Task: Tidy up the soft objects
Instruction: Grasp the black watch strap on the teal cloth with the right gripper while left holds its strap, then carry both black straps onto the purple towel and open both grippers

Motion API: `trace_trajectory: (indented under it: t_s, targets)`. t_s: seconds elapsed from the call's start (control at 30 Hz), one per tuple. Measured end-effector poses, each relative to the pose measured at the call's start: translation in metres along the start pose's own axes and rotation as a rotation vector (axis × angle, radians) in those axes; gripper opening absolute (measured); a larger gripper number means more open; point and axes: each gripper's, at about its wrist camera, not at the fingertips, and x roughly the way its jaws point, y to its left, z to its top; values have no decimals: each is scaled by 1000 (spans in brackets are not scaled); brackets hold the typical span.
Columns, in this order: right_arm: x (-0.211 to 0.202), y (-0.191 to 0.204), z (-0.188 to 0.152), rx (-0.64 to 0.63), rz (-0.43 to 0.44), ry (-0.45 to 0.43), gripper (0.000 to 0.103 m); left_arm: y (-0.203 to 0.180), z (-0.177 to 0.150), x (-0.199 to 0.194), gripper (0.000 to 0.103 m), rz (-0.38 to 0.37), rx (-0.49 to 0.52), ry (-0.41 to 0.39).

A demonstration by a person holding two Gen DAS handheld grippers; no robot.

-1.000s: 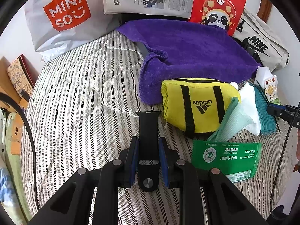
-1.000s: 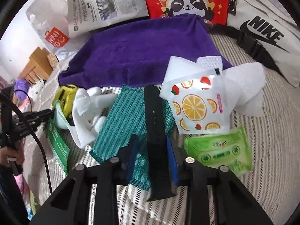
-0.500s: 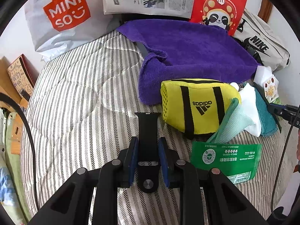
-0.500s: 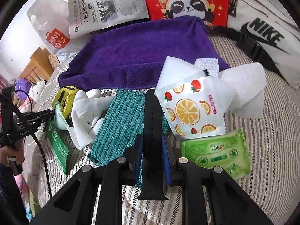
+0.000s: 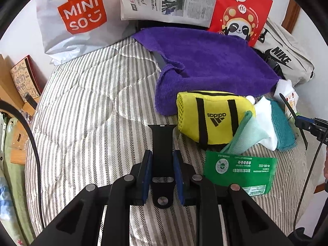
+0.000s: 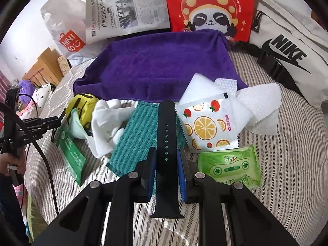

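My left gripper (image 5: 162, 164) is shut on a short black watch strap (image 5: 163, 141) with a metal stud, over the striped bedspread (image 5: 92, 112). To its right lie a yellow Adidas pouch (image 5: 213, 116) and a purple towel (image 5: 215, 65). My right gripper (image 6: 166, 164) is shut on a longer black strap with holes (image 6: 166, 127), which lies over a teal cloth (image 6: 139, 135). A white cloth (image 6: 106, 123) lies left of the teal cloth. On its right is an orange-print wipe packet (image 6: 207, 127).
A green tissue pack (image 5: 239, 168), a light-green wipes pack (image 6: 229, 166) and white tissues (image 6: 260, 106) lie nearby. A Miniso bag (image 5: 80, 20), a newspaper (image 5: 170, 0), a red panda bag (image 5: 239, 12) and a Nike bag (image 6: 287, 51) line the far side. A hand (image 6: 14, 162) holds the left gripper.
My right gripper's jaws have closed in onto the holed strap; a second ago they stood wider beside it. The left gripper and its strap have stayed put.
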Motion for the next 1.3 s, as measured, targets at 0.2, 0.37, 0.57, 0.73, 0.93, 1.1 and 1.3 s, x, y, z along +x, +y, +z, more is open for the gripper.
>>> trace_trajectory:
  t_s: [0.2, 0.37, 0.57, 0.73, 0.93, 1.1, 1.3]
  targets:
    - [-9, 7, 3, -7, 18, -18, 20, 2, 4, -15, 20, -2, -8, -29]
    - [-13, 15, 9, -23, 24, -27, 20, 1, 10, -25, 20, -7, -4, -48]
    - [-18, 17, 22, -31, 24, -47, 20, -1, 23, -34, 20, -18, 6, -71]
    - [-21, 15, 39, -35, 21, -62, 20, -5, 41, -35, 20, -22, 22, -80]
    - [-20, 7, 64, -31, 18, -81, 20, -6, 68, -34, 20, -41, 28, -92]
    - [-17, 0, 89, -23, 23, -92, 20, -13, 95, -30, 20, -51, 43, -101]
    - [-6, -14, 120, -21, 7, -95, 20, -23, 126, -14, 20, -76, 54, -96]
